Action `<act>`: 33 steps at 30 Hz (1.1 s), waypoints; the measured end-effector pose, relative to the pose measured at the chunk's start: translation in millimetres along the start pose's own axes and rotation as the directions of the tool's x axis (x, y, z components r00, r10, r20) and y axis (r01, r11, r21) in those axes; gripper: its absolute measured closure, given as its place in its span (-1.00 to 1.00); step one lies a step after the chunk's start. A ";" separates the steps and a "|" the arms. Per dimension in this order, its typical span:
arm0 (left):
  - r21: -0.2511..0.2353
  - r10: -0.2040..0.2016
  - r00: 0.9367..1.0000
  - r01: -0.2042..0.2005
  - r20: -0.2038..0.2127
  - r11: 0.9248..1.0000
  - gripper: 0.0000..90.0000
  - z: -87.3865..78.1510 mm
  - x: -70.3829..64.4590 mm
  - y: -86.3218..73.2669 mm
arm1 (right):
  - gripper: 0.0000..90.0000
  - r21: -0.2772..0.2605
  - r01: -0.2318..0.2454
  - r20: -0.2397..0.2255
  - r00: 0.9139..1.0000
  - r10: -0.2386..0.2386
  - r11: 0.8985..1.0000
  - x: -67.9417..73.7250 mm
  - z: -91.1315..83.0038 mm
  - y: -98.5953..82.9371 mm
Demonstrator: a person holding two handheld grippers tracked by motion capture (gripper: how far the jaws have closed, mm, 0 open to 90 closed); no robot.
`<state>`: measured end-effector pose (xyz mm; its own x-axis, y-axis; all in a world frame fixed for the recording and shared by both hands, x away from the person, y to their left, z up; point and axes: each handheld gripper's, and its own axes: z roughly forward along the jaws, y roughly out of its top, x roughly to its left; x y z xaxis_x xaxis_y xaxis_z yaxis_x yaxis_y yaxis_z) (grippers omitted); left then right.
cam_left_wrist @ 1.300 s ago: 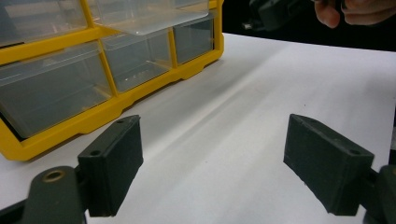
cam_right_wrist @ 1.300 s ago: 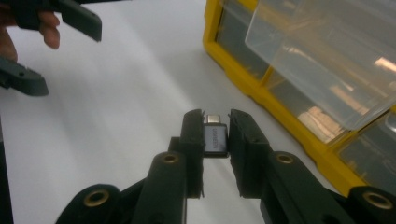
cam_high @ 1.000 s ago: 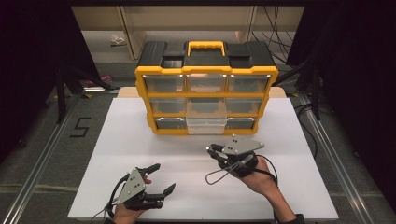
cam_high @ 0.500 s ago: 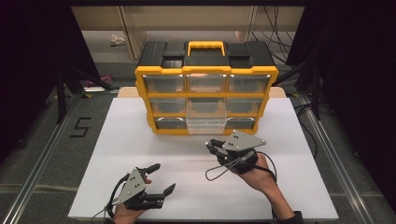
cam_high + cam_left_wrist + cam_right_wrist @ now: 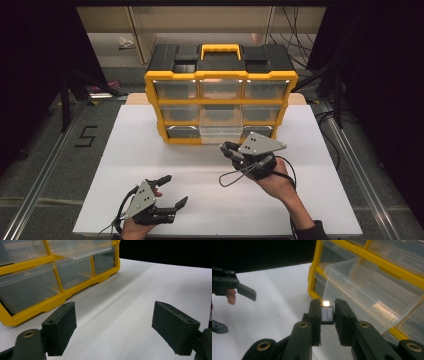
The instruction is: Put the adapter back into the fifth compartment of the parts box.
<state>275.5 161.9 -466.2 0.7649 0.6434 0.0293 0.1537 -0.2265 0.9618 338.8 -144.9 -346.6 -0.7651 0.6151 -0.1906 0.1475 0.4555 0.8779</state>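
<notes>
- While the right hand-held gripper [image 5: 226, 148] hovers just in front of the organizer, its jaws are nearly closed on a small dark block with a bright metal end [image 5: 327, 312], pinched between the two pads in the right gripper view.
- Small dark block: held above the white table [image 5: 150, 165], just near of the pulled-out clear drawer [image 5: 220, 132], not touching it as far as can be told.
- Clear drawer: middle column, bottom row of the yellow and black organizer [image 5: 220, 90], drawn out toward the near side; other drawers look pushed in.
- Left hand-held gripper [image 5: 175, 192]: at the near left of the table, well apart from the organizer, jaws spread wide with nothing between them; left gripper view shows bare table between the pads.
- Organizer stands upright at the far middle of the table, carry handle [image 5: 220, 50] on top.
- Right hand-held gripper's cable [image 5: 232, 176] loops onto the table beside the hand.
</notes>
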 end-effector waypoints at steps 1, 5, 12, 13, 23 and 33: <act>0.000 -0.001 1.000 0.001 0.000 1.000 -0.58 0.0 -0.1 0.0 | 0.70 0.000 0.000 0.000 1.000 0.000 1.000 0.0 0.0 0.0; 0.000 0.000 1.000 0.000 0.000 1.000 -0.58 0.1 0.0 0.0 | 0.70 -0.011 0.005 0.010 1.000 -0.005 1.000 -2.7 -1.0 4.6; -0.001 -0.001 1.000 0.001 0.001 1.000 -0.58 0.2 0.0 0.0 | 0.70 -0.020 0.007 0.024 1.000 -0.007 1.000 -7.6 -1.2 11.8; -0.001 -0.001 1.000 0.001 0.001 1.000 -0.58 0.2 0.0 0.0 | 0.70 -0.021 0.007 0.025 1.000 -0.007 1.000 -8.2 -1.2 12.8; -0.001 0.001 1.000 -0.001 0.000 1.000 -0.58 0.0 0.0 0.1 | 0.70 -0.041 0.006 0.044 0.999 -0.004 0.999 -14.1 0.8 24.2; -0.003 0.004 1.000 -0.004 -0.002 1.000 -0.57 0.0 0.0 0.1 | 0.70 -0.044 0.016 0.066 0.998 -0.013 0.999 -20.7 3.7 36.8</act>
<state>275.5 161.9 -466.1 0.7645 0.6437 0.0341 0.1484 -0.2272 0.9625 362.4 -138.5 -311.9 -0.7240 0.6501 -0.2305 0.1079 0.4368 0.8931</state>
